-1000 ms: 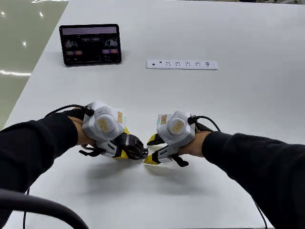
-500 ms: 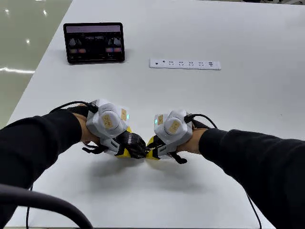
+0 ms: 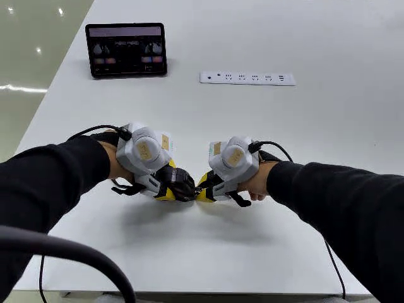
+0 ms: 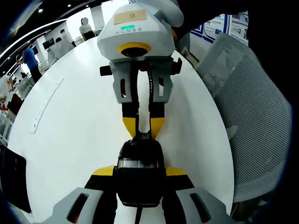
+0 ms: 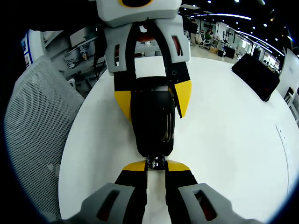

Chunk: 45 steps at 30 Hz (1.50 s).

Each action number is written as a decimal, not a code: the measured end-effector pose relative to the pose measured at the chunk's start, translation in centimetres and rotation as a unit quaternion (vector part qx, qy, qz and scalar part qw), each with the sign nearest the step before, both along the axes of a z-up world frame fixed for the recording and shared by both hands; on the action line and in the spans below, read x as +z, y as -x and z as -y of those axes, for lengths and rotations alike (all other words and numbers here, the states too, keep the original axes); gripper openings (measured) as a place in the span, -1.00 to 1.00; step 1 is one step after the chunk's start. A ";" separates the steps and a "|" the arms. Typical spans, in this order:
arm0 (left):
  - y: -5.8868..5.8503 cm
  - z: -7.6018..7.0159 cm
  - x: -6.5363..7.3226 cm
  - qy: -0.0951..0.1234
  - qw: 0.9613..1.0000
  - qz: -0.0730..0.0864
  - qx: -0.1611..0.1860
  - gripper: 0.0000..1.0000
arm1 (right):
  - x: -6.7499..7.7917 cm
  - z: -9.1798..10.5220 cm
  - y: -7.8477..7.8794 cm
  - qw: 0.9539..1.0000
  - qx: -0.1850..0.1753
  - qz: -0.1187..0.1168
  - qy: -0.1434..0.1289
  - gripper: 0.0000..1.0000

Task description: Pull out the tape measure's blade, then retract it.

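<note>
The left gripper (image 4: 139, 173) is clamped across the black case of the tape measure (image 4: 140, 154). Its 2 yellow-tipped jaws press on opposite flanks of the case, which sits squarely between them and just above the white table (image 3: 303, 139). Gripping it side-on leaves the mouth of the case pointing straight out ahead of the jaws, toward the other hand, so the blade has a free line to run along. The right gripper (image 5: 156, 167) faces it nose to nose, its jaws brought together on the small metal blade hook (image 5: 156, 161) right at their tips. The case lies directly beyond those tips, touching or nearly so. I judge that the blade has not been drawn out yet, since no length of it shows between the hook and the case. With 1 hand anchoring the body and the other pinching only the hook, moving the 2 grippers apart along their shared line should pay the blade out without twisting it. The pinch on the hook is narrow, so it could slip. A power strip (image 3: 247, 78) and a tablet (image 3: 126, 49) lie well beyond both grippers, clear of the pulling line.
</note>
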<state>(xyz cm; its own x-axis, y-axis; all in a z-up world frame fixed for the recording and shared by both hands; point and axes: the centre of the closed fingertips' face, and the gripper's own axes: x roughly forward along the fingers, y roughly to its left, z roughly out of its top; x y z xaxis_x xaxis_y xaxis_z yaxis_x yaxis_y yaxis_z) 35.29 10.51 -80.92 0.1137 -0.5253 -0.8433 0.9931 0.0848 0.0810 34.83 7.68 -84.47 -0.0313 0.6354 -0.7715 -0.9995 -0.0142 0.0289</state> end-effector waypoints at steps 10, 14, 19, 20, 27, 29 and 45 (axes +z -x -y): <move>0.1 -0.1 0.1 -0.002 1.000 0.004 0.006 -0.33 | 0.1 1.6 -0.4 1.000 -0.020 -0.010 0.007 -0.83; 0.1 -0.1 0.1 -0.002 1.000 0.005 0.008 -0.33 | 0.2 2.4 -0.3 1.000 -0.025 -0.013 0.009 -0.83; 0.1 -0.1 0.1 -0.002 1.000 0.004 0.010 -0.33 | 0.2 3.3 -0.4 1.000 -0.026 -0.010 0.014 -0.83; 0.1 -0.2 0.1 -0.001 1.000 0.004 0.011 -0.33 | 0.1 3.6 -0.5 0.999 -0.028 -0.010 0.015 -0.83; -0.1 -0.3 0.0 0.001 1.000 0.004 0.013 -0.33 | 0.2 4.6 -0.5 0.999 -0.027 -0.007 0.022 -0.83; -0.1 -0.3 0.0 0.002 1.000 0.004 0.014 -0.33 | 0.2 5.0 -0.6 0.999 -0.026 -0.005 0.024 -0.83; 0.0 -0.3 0.0 0.003 1.000 0.003 0.017 -0.33 | 0.2 7.8 -0.8 0.999 -0.037 -0.009 0.028 -0.84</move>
<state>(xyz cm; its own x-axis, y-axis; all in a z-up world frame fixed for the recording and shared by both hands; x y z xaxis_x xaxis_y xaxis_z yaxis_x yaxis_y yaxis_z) 35.33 10.82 -80.90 0.1371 -0.5269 -0.8388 0.9891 0.1184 0.0873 35.61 -0.14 -84.25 -0.0007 0.5920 -0.8059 -0.9970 0.0616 0.0461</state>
